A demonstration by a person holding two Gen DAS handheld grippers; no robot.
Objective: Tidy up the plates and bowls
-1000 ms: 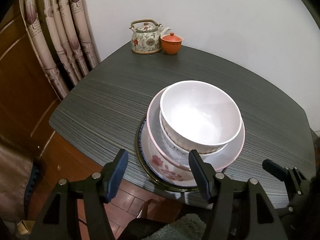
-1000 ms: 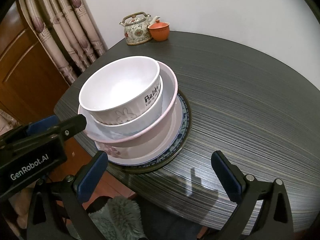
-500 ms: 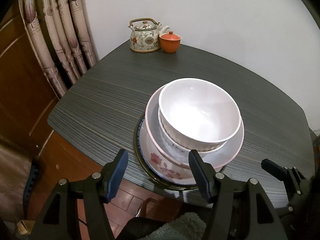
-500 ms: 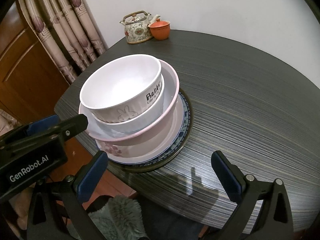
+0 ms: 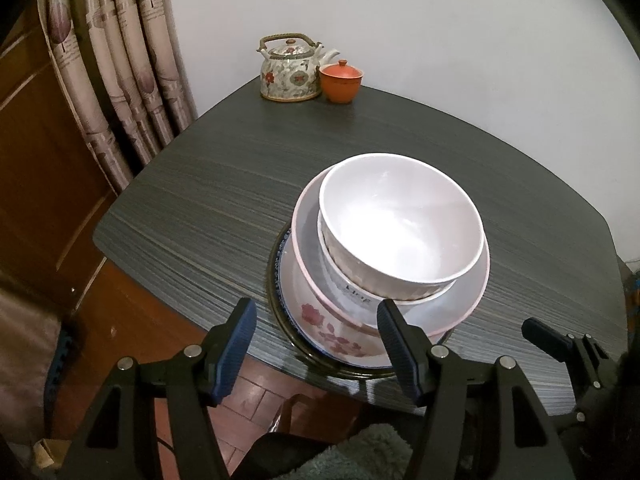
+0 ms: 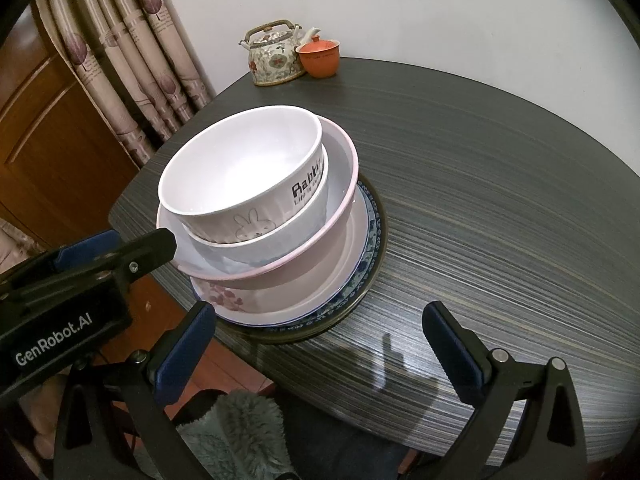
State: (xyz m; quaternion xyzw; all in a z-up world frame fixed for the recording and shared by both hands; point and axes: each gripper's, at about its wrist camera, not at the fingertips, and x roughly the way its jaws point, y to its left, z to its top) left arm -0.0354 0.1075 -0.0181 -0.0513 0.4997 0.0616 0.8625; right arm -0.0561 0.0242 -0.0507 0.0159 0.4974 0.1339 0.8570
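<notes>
Above table edge, both claws (image 5: 316,344) (image 6: 320,344) agape

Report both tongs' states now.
Left tongs: open, holding nothing.
Right tongs: open, holding nothing.

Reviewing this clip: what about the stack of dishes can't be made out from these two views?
- Lower bowl: top bowl nests in it, hiding its inside in both views.
- Blue-patterned plate: only an edge shows; the floral plate covers its centre.
- Small print under "Rabbit" on the top bowl: too small, right view.
- Lower bowl's lettering: cut off by the left gripper, left view.
</notes>
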